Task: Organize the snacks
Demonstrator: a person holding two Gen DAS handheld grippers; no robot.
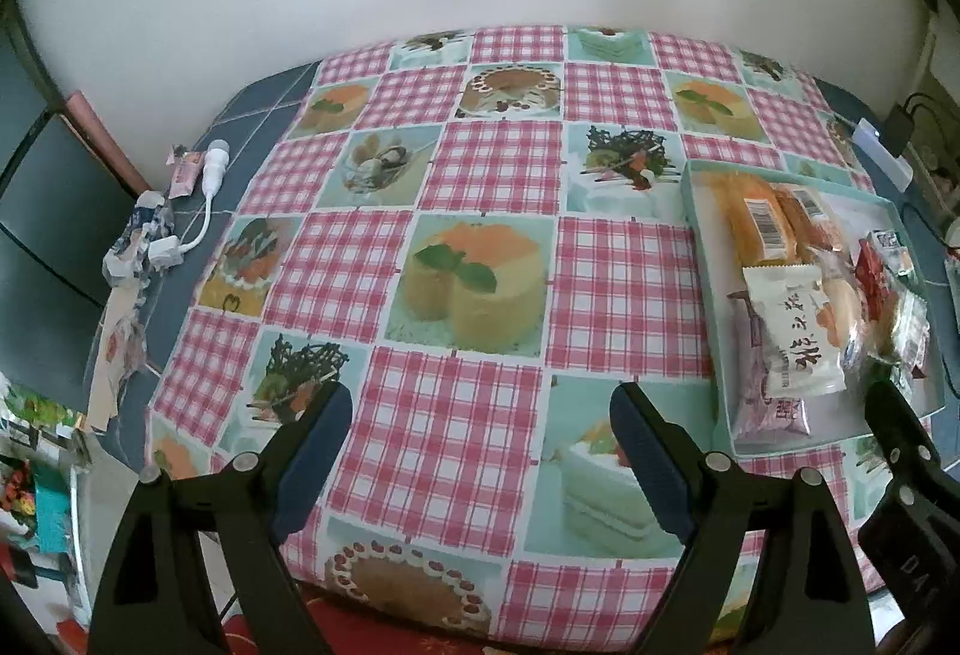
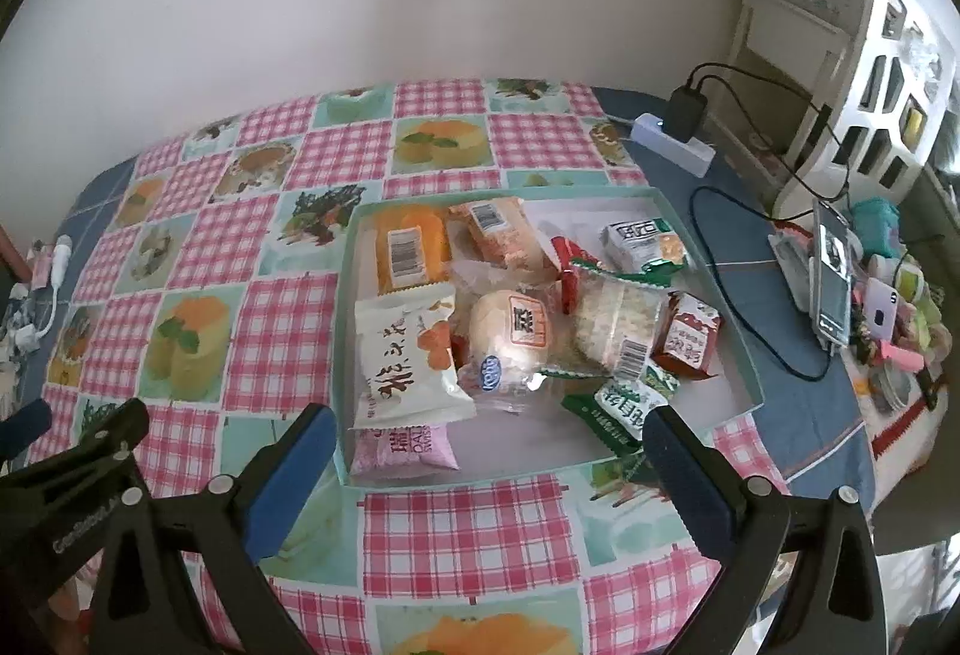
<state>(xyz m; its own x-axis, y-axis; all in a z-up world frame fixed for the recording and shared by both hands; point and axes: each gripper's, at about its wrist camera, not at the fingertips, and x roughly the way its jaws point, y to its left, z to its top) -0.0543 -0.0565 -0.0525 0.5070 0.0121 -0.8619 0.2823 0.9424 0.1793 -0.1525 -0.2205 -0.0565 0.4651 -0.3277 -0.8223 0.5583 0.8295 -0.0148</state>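
A shallow teal box (image 2: 744,355) on the table holds several wrapped snacks: an orange cake pack (image 2: 411,247), a white pack with black writing (image 2: 408,361), a round bun (image 2: 510,343), a pink pack (image 2: 402,451), a red pack (image 2: 690,337) and green packs (image 2: 624,409). My right gripper (image 2: 489,445) is open and empty, just in front of the box's near edge. My left gripper (image 1: 480,415) is open and empty over the tablecloth, left of the box (image 1: 696,211). The white pack (image 1: 792,331) shows there too.
A pink checked tablecloth (image 1: 480,211) with cake pictures covers the table. A white plug and cable (image 1: 210,175) and wrappers lie at the far left edge. A power strip (image 2: 678,139), cables, a phone (image 2: 831,277) and a white shelf (image 2: 852,73) stand to the right.
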